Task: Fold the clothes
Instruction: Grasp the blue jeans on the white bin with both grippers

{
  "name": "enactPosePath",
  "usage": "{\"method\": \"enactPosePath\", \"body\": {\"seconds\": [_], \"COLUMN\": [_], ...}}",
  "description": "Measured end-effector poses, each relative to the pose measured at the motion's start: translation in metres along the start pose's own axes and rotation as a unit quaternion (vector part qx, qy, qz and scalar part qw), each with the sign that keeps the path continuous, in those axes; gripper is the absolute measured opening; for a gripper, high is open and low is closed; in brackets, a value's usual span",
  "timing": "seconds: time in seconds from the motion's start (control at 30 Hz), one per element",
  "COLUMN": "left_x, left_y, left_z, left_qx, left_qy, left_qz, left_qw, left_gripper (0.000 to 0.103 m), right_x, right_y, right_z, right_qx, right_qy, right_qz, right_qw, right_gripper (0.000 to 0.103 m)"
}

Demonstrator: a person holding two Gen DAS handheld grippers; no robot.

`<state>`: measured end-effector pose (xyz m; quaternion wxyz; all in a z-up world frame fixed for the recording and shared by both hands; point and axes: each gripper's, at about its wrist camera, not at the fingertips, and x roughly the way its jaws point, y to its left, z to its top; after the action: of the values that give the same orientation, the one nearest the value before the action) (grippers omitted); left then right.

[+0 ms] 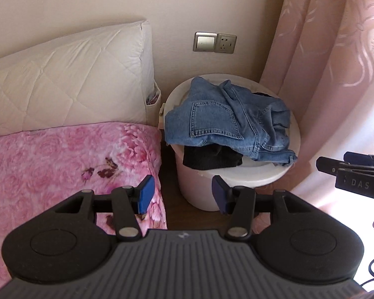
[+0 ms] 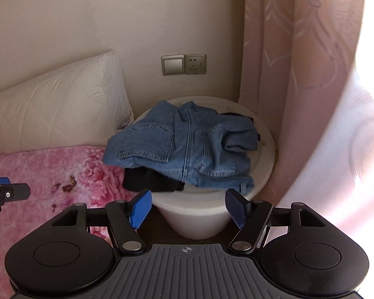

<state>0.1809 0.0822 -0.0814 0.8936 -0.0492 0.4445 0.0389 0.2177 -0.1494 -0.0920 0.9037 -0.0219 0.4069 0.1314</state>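
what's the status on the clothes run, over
Left gripper open, empty; right gripper open, empty. Jeans heaped over black garment in white bucket, untouched. Nothing in the way.

bed [image 1: 49,164]: pink floral blanket, white pillow [image 1: 69,79] | bucket [image 1: 202,189]: jeans [image 1: 224,122], black garment [image 1: 209,158]

1. We are in a home bedroom: a bed under a pink rose-patterned fleece blanket [image 1: 62,159], with a white quilted pillow [image 1: 69,79] propped against the cream wall.
2. We see a pink patterned curtain [image 1: 324,62] beside a white round plastic laundry tub [image 1: 236,182] heaped with blue denim jeans [image 1: 227,122].
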Motion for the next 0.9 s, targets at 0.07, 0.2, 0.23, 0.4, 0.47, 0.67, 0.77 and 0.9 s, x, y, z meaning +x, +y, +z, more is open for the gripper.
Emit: {"method": "enactPosePath", "body": {"seconds": [0.07, 0.2, 0.23, 0.4, 0.47, 0.67, 0.77, 0.9], "left_x": [0.018, 0.059, 0.069, 0.120, 0.140, 0.195, 0.218, 0.242], "left_y": [-0.001, -0.002, -0.002, 0.003, 0.007, 0.019, 0.024, 0.029], "left_z": [0.009, 0.026, 0.029, 0.043, 0.047, 0.059, 0.063, 0.070], "left_qx": [-0.007, -0.017, -0.019, -0.047, -0.063, -0.091, -0.109, -0.131], "left_qy": [0.013, 0.042, 0.047, 0.079, 0.090, 0.107, 0.114, 0.111], "left_qz": [0.003, 0.000, 0.000, -0.005, -0.008, 0.000, -0.003, -0.008], "left_qw": [0.9999, 0.9990, 0.9987, 0.9958, 0.9939, 0.9901, 0.9875, 0.9850], "left_gripper": [0.046, 0.046, 0.046, 0.046, 0.046, 0.046, 0.046, 0.046], "right_x": [0.016, 0.052, 0.061, 0.112, 0.135, 0.198, 0.224, 0.253], "right_y": [-0.005, -0.015, -0.017, -0.016, -0.010, 0.006, 0.009, 0.015], "right_z": [0.007, 0.018, 0.019, 0.017, 0.013, -0.001, -0.003, -0.008], "right_qx": [-0.013, -0.049, -0.058, -0.127, -0.168, -0.269, -0.304, -0.343], "right_qy": [0.003, 0.022, 0.028, 0.058, 0.071, 0.093, 0.093, 0.092], "right_qz": [0.002, 0.005, 0.005, 0.008, 0.007, 0.000, -0.002, -0.009], "right_qw": [1.000, 0.999, 0.998, 0.990, 0.983, 0.959, 0.948, 0.935], "right_gripper": [0.069, 0.069, 0.069, 0.069, 0.069, 0.069, 0.069, 0.070]}}
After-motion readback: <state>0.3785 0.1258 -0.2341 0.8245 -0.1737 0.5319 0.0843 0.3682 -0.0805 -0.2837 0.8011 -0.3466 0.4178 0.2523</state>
